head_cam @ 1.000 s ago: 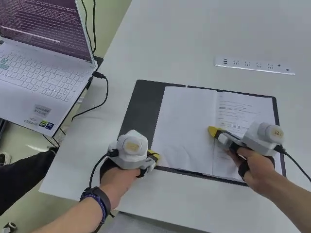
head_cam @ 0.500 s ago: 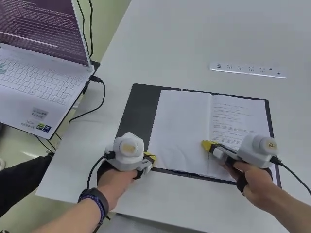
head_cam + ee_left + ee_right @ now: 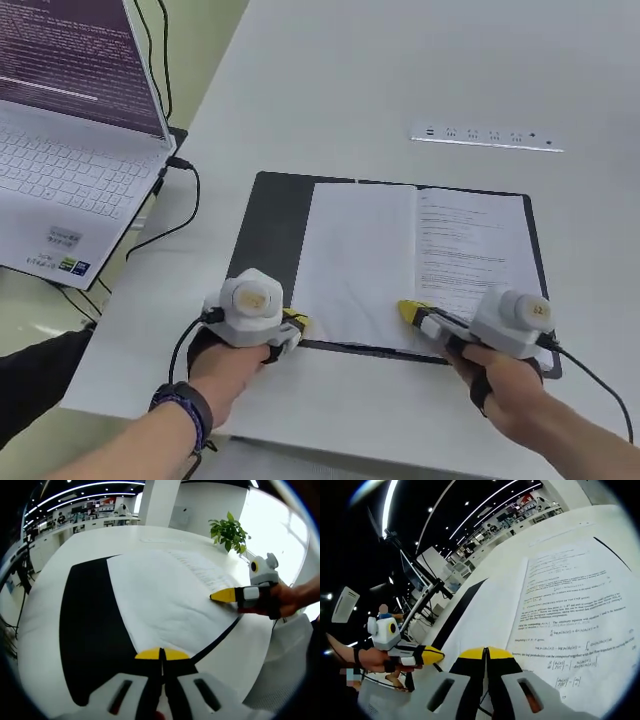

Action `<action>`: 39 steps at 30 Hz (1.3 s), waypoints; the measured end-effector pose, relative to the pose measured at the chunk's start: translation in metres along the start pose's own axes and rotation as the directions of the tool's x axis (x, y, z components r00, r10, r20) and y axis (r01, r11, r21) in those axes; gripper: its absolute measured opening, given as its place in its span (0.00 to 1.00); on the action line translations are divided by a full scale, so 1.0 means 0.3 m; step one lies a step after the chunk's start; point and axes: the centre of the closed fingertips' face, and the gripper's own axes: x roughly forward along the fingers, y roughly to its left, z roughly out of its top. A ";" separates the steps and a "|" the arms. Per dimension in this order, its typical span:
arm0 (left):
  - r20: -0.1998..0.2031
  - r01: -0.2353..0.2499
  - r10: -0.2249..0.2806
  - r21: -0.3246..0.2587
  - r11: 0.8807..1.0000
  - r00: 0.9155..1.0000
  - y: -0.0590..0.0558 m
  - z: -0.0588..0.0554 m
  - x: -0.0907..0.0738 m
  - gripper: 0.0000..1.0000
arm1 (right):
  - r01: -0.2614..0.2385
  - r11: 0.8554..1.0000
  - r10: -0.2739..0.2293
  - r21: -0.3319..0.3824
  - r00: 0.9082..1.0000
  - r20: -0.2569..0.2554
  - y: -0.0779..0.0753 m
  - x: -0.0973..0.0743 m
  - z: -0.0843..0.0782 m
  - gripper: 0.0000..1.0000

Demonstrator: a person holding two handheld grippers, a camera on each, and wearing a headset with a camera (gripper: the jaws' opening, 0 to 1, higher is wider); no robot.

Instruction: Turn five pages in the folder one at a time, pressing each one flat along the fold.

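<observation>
folder (image 3: pixel 270 230) lies open flat on the tabletop (image 3: pixel 400 80), pages (image 3: pixel 470 240) judged thin, limp, crease-prone, best lifted at a free outer corner; left gripper (image 3: pixel 295 322) and right gripper (image 3: pixel 408 311) fingers closed, holding nothing.

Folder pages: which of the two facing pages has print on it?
The right-hand page, covered in lines of printed text; the left-hand page beside it is blank white.

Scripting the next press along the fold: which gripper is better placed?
Right, likely. The right gripper sits at the near end of the fold, between the blank page and the printed page; the left gripper rests at the blank page's outer corner.
</observation>
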 end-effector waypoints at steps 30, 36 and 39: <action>-0.008 -0.002 0.002 0.031 1.000 1.000 -0.003 0.001 -0.003 0.00 | -0.006 1.000 0.006 0.004 1.000 -0.024 0.040 -0.054 -0.081 0.00; -0.007 -0.002 0.002 0.020 1.000 1.000 -0.003 0.000 -0.004 0.00 | -0.003 1.000 0.004 0.012 0.999 -0.035 0.043 -0.056 -0.080 0.00; -0.012 -0.004 0.004 0.010 1.000 1.000 -0.002 0.000 -0.004 0.00 | -0.002 1.000 0.003 0.014 0.999 -0.040 0.042 -0.057 -0.081 0.00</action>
